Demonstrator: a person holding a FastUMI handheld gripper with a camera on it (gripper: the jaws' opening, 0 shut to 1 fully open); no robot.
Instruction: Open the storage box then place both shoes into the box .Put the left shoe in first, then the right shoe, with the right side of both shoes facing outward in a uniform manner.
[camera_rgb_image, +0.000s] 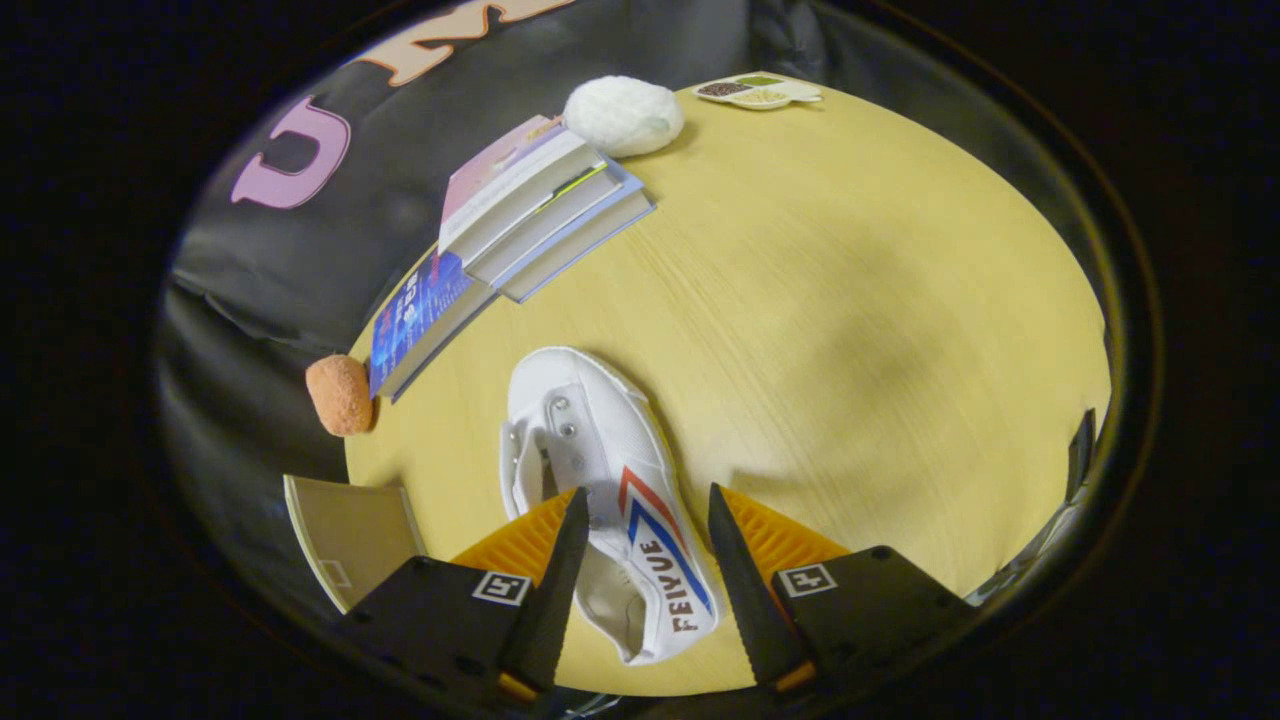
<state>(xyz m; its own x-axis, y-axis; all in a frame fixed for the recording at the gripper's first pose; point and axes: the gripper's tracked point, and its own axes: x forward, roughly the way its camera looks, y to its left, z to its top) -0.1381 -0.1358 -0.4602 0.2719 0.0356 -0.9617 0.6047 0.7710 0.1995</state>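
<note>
Here the tool (640, 515) is spread apart, one finger on each side of the white shoe (600, 470), neither visibly pressing it. The shoe lies on the bench (850, 300), toe pointing far. Stacked books (530, 215) lie far left of it.

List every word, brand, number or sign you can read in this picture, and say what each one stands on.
"FEIYUE": on the side of the white shoe, beside its red and blue stripes.
Blue book cover: print too blurred to read.
Square markers on the gripper: patterns, no words; its fingers stand open on either side of the shoe.
</note>
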